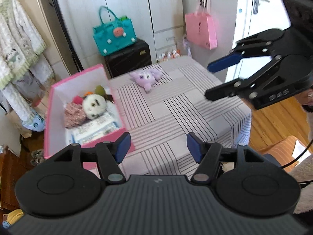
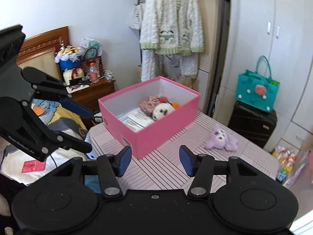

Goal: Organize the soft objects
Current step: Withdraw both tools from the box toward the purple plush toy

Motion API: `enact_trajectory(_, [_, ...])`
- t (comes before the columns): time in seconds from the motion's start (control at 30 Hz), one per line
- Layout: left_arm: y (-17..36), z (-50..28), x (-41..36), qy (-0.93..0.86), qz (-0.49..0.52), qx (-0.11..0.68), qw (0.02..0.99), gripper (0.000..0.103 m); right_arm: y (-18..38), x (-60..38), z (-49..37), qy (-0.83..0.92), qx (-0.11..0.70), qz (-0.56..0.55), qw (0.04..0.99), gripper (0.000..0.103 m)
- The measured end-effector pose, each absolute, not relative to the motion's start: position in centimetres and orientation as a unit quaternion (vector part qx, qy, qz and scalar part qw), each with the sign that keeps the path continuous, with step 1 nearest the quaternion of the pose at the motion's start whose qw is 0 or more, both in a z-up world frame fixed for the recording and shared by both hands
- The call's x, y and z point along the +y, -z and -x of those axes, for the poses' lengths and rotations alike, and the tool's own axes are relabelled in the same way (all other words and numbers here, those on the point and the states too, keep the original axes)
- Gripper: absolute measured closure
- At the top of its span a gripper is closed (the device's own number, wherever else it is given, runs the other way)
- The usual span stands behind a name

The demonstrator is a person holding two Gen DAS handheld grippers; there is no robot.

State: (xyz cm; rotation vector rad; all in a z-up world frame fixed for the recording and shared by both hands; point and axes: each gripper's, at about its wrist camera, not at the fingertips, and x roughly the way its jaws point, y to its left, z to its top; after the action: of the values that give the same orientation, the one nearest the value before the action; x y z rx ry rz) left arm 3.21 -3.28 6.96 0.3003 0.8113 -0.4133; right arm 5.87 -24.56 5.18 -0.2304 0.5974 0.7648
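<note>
Jaws on both my left gripper and right gripper stand open and empty. I'd center over the purple plush, pinch its body, then drop it in the pink box.

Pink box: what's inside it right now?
In the pink box: a white panda plush, a pink speckled knitted item beside it, an orange toy, and flat printed packets covering the floor. Anything under them is hidden.

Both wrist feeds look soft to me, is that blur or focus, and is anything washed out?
Left wrist view: motion smear on the teal felt handbag and pink paper bag; door area at right blown out. Right wrist view: sharper, purple plush toy slightly soft, fisheye bends the wardrobe edges.
</note>
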Motion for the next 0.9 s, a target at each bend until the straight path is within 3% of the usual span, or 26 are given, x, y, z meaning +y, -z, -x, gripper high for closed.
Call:
enact_trajectory(0.2, [-3.7,-6.3,-5.4,0.201,-0.126,0.4,0.885,0.041,-2.3,-28.3,-8.2,-0.346,0.306,0.062,0.885,0.029])
enact_trajectory(0.53, [-2.1,-11.7,-8.4,0.198,-0.053,0.366,0.908,0.04,1.4,-33.2,-13.4,-0.307,0.311,0.016,0.899,0.024])
enact_trajectory(0.8, [-0.4,-15.7,-9.7,0.199,0.019,0.36,0.911,0.039,3.6,-34.8,-17.2,-0.308,0.249,0.025,0.918,0.018])
enact_trajectory(0.9, [0.3,-16.8,-10.1,0.19,0.034,0.349,0.917,0.03,4.4,-34.6,-18.4,-0.317,0.237,0.035,0.918,0.018])
